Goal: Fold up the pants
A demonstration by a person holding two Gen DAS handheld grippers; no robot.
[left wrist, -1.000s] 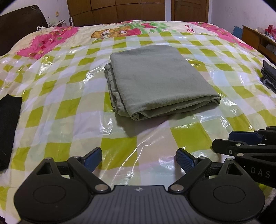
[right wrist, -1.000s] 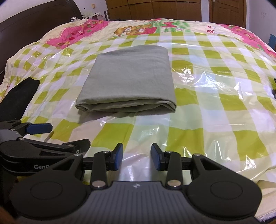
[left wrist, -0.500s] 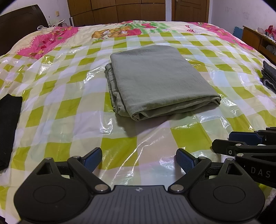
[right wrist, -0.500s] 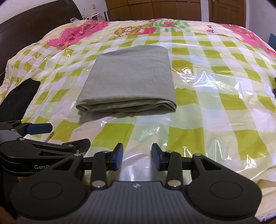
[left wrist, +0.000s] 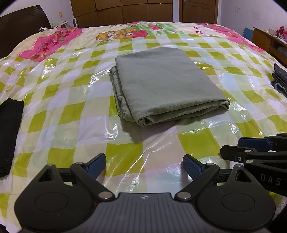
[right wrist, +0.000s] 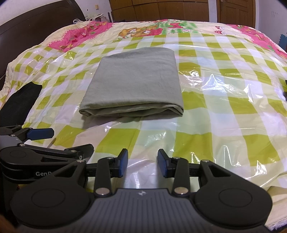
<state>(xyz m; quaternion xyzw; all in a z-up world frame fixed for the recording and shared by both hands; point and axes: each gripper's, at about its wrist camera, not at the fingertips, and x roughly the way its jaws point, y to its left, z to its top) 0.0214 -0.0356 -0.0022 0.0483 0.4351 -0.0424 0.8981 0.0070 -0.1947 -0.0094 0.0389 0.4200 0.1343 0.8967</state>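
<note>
Grey-green pants (left wrist: 165, 84) (right wrist: 134, 84) lie folded into a thick flat rectangle in the middle of the bed, their layered edges facing me. My left gripper (left wrist: 144, 165) hovers over the plastic sheet short of the pants, wide open and holding nothing. My right gripper (right wrist: 142, 164) sits beside it, also short of the pants, its blue pads a small gap apart with nothing between them. Each gripper shows at the edge of the other's view: the right gripper (left wrist: 251, 143) at the right, the left gripper (right wrist: 38, 134) at the left.
A glossy plastic sheet (left wrist: 62, 111) with green and white checks covers the bed. A black garment (left wrist: 9, 129) (right wrist: 19, 102) lies at the left edge. Dark folded clothes (left wrist: 280, 80) lie at the right edge. A dark headboard (right wrist: 35, 23) and wooden wardrobe (left wrist: 125, 10) stand behind.
</note>
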